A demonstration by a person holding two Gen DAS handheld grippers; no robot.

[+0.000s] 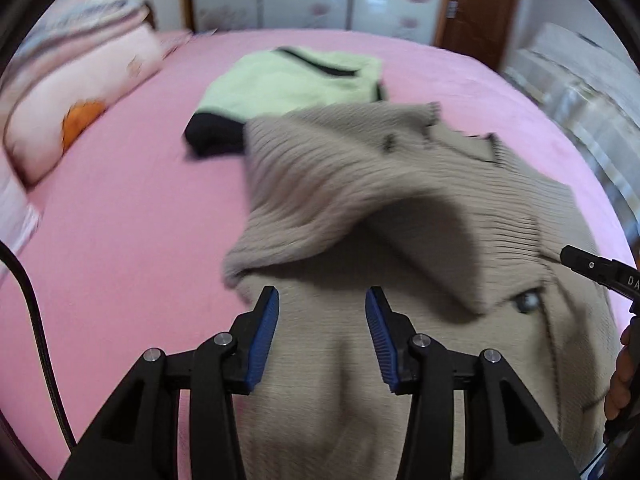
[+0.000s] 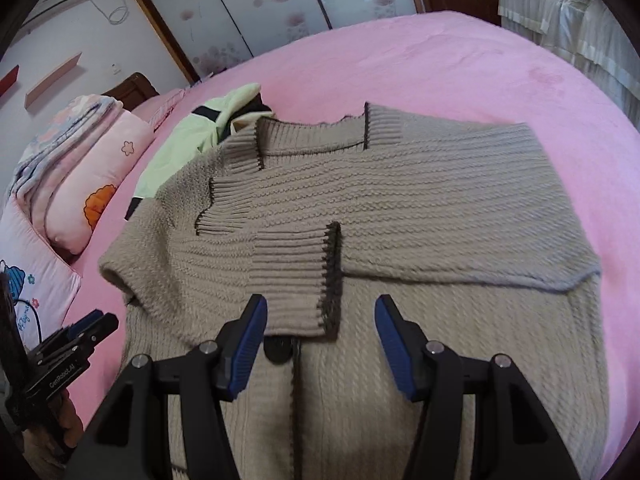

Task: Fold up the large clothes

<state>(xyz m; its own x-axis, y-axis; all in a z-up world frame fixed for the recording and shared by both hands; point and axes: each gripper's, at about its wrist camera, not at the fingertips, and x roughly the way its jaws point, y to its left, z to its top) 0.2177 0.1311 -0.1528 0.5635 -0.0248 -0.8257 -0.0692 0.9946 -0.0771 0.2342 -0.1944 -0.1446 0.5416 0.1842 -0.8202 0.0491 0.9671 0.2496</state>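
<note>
Beige knit cardigan spread on pink bed sheet, both sleeves folded across the chest (dark-edged cuff just beyond the right fingers). Left gripper poised over the cardigan's near left part, jaws apart, nothing between the pads. Right gripper likewise above the front placket, jaws apart, empty. Green garment lying farther off, past the collar.

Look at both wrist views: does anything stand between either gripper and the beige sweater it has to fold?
Nothing visible does. The left gripper and the right gripper both hang open directly over the beige sweater, with only air beneath. The green garment lies beyond the sweater on the pink bed, clear of both.
</note>
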